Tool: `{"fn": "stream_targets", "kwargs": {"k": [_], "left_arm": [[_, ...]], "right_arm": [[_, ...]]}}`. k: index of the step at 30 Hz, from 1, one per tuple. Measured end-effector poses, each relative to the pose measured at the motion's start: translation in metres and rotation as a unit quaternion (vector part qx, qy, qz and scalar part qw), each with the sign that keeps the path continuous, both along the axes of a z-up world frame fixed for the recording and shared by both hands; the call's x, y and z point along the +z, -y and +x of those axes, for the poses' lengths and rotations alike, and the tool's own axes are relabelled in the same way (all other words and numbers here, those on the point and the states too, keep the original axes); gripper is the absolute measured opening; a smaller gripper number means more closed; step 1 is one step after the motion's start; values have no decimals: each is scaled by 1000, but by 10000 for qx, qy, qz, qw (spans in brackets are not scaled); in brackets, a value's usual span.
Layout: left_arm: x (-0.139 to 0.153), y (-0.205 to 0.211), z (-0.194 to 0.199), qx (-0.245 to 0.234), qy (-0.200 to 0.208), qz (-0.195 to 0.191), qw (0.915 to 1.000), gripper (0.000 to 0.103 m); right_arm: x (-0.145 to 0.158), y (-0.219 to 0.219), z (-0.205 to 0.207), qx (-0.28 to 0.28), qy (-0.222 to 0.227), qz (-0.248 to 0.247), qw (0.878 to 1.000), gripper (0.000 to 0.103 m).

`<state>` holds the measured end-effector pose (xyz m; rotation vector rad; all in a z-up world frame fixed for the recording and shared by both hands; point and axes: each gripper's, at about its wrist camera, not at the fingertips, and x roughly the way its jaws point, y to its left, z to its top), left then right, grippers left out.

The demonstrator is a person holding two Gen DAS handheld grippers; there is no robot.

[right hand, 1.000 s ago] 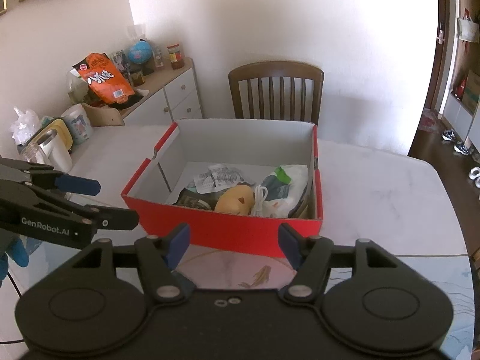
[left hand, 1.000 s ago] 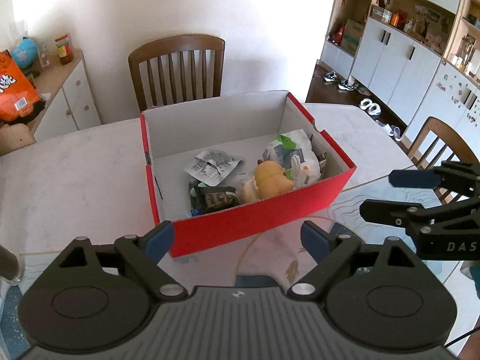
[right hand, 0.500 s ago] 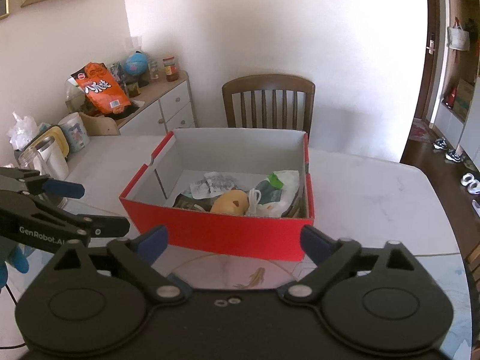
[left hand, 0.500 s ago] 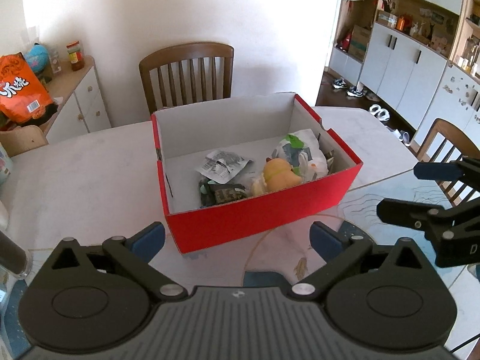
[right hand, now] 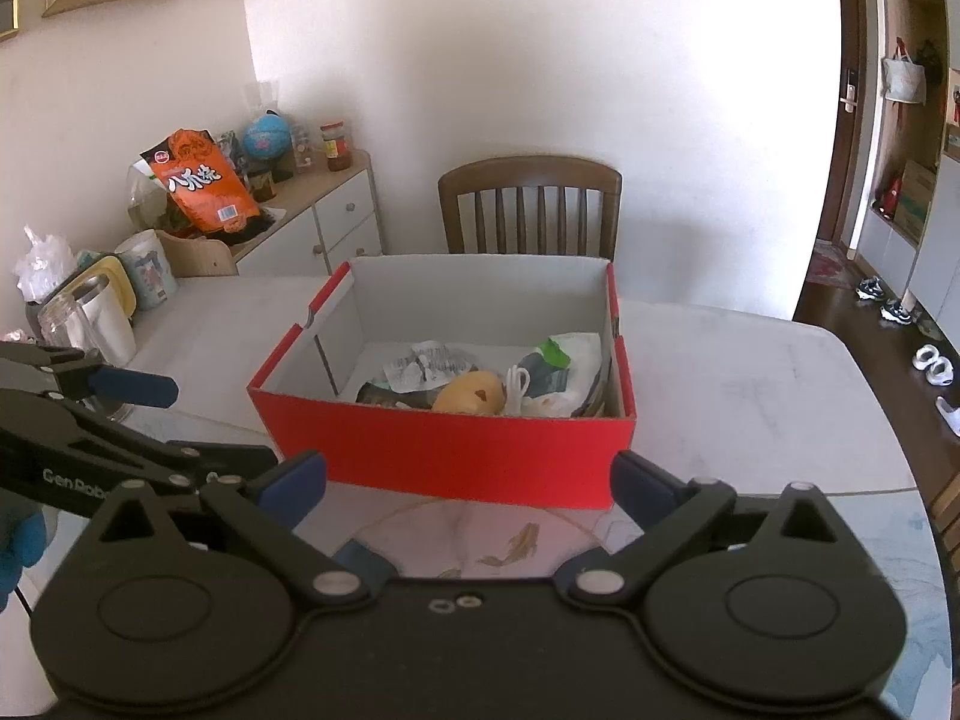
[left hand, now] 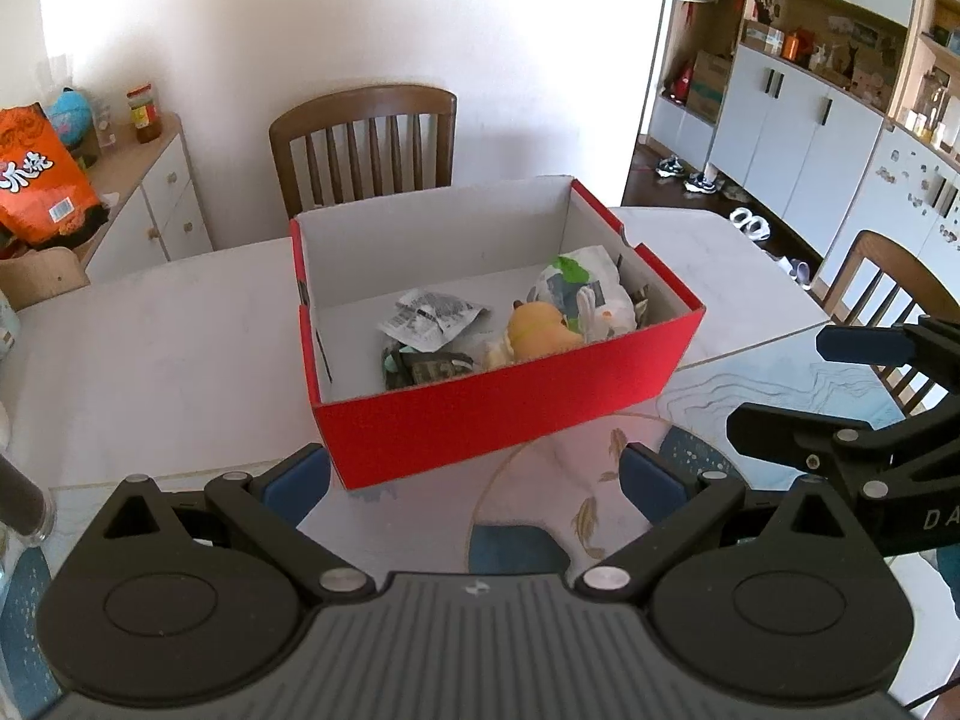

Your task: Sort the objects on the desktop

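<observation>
An open red box (left hand: 504, 414) (right hand: 444, 459) stands on the table. Inside lie a yellow plush toy (left hand: 540, 330) (right hand: 471, 393), a crinkled white packet (left hand: 429, 318), a white-and-green bag (left hand: 579, 288) and a dark packet (left hand: 429, 369). My left gripper (left hand: 474, 477) (right hand: 204, 420) hovers open just short of the box's near wall, with nothing between its blue pads. To its right, my right gripper (right hand: 469, 480) (left hand: 780, 381) faces the same wall; its jaws are opening and hold nothing.
A fish-patterned mat (left hand: 576, 480) covers the near table. A wooden chair (left hand: 363, 147) stands behind the box and another (left hand: 888, 294) at the right. On the left are a glass jar (right hand: 63, 324), a kettle (right hand: 114, 306) and a sideboard with an orange snack bag (right hand: 201, 186).
Both pairs of jaws have spread wider, the right one most. Both grippers have drawn back a little from the box, which now looks slightly smaller.
</observation>
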<state>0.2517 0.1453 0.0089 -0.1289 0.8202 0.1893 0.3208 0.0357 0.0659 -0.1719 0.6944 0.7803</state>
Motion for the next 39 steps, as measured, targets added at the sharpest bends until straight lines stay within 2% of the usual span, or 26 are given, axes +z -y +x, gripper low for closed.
{"fn": "stream_targets", "kwargs": {"k": [14,25,39], "left_arm": [[-9,-8,-6,271,-21,-174,9995,103],[-17,-10,-7,273,-76,-302,9991,103],[-19,-13,-5,272,-54,-185,9994,103]], "right_arm": [[-5,1,-7,-81,-90,-20,9999,102],[-10,-2,-7,-146,-160,-77,9997,102],[-15,-2,-7,-203,-263,-116,9994,102]]}}
